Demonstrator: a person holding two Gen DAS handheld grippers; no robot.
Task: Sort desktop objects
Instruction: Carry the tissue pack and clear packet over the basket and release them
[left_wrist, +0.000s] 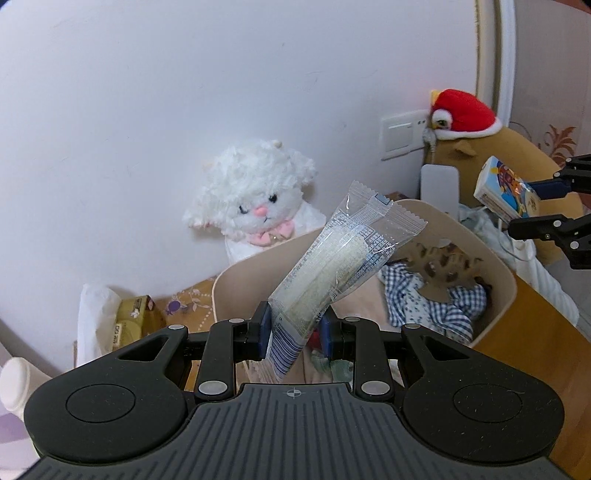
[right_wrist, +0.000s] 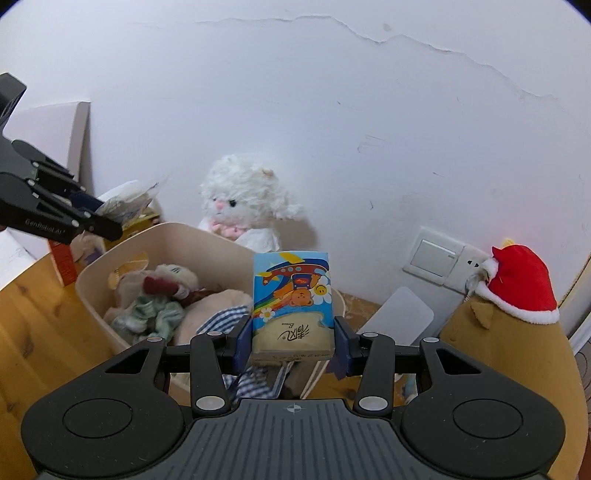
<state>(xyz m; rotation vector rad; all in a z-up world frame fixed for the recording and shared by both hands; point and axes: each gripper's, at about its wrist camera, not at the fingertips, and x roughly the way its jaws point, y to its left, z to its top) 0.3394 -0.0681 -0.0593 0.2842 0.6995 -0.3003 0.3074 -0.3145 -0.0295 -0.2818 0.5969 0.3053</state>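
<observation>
My left gripper (left_wrist: 294, 332) is shut on clear plastic snack packets (left_wrist: 340, 254), holding them tilted up over the near edge of a beige storage bin (left_wrist: 236, 277). My right gripper (right_wrist: 291, 341) is shut on a colourful tissue pack (right_wrist: 291, 295) with a cartoon bear, held upright above the bin's right end (right_wrist: 110, 258). The bin holds soft toys (right_wrist: 162, 288) and a blue checked cloth (left_wrist: 424, 302). The right gripper with the tissue pack (left_wrist: 506, 192) shows at the right of the left wrist view; the left gripper (right_wrist: 92, 218) shows at the left of the right wrist view.
A white plush lamb (left_wrist: 255, 195) sits against the wall behind the bin. A brown plush with a red hat (right_wrist: 517, 295) stands at the right by a wall switch (right_wrist: 436, 254). A yellow box (left_wrist: 136, 325) and a white bottle (left_wrist: 18, 380) lie left on the wooden desk (right_wrist: 37, 332).
</observation>
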